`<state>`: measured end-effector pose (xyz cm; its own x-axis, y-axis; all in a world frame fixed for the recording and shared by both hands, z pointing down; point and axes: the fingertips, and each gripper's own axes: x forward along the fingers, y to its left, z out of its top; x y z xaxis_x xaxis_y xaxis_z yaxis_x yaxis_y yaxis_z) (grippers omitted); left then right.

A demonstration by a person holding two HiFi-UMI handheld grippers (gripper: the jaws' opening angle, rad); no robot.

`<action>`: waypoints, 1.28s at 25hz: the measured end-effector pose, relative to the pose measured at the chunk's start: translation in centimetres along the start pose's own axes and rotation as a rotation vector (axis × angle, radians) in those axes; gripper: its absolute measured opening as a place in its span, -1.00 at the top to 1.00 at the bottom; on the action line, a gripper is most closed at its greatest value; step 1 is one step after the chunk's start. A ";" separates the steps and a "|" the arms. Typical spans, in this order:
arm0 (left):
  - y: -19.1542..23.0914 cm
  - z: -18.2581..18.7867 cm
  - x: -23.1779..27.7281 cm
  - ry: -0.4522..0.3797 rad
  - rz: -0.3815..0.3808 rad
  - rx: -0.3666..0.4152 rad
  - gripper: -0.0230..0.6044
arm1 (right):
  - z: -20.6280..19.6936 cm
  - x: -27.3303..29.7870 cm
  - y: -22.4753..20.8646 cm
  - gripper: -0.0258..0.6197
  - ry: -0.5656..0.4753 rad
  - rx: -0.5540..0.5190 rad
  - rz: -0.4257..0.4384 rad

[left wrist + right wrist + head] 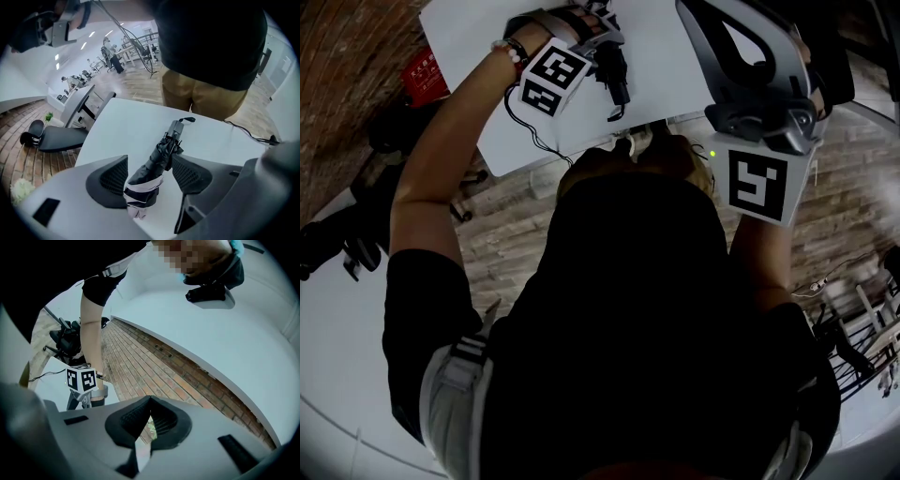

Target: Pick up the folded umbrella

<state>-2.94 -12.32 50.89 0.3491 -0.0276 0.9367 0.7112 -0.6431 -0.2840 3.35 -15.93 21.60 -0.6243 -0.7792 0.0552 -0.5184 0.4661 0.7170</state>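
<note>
The folded umbrella lies flat on the white table, roughly mid-table, its length running toward the table edge where the person in tan trousers stands. It is a compact one. Most of its canopy is black cloth, bunched in loose folds and gathered tight. The end farther from that edge flares a little and shows a paler lining with dark stripes. The end nearer the edge finishes in a short dark grey handle with a small black strap loop at its tip. The left gripper hangs over the table with its jaws spread wide. One ribbed pad stands on each side of the umbrella's canopy, and neither is clamped on it. The right gripper is held off the table's side, its jaws closed tip to tip on nothing. A thin black cable trails across the table near the person's edge.
</note>
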 end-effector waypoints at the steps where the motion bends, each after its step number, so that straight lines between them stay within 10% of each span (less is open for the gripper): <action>1: -0.1 0.0 0.3 -0.002 -0.012 0.010 -0.03 | 0.0 0.0 0.1 0.83 -0.001 0.002 0.002; 32: -3.3 -4.0 6.7 0.167 -0.340 0.417 -0.04 | -1.6 1.2 1.4 0.83 0.010 0.042 0.054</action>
<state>-5.37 -13.43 58.93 -0.0196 -0.0141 0.9997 0.9595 -0.2813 0.0148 2.81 -16.91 23.74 -0.6462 -0.7566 0.0999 -0.5084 0.5244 0.6831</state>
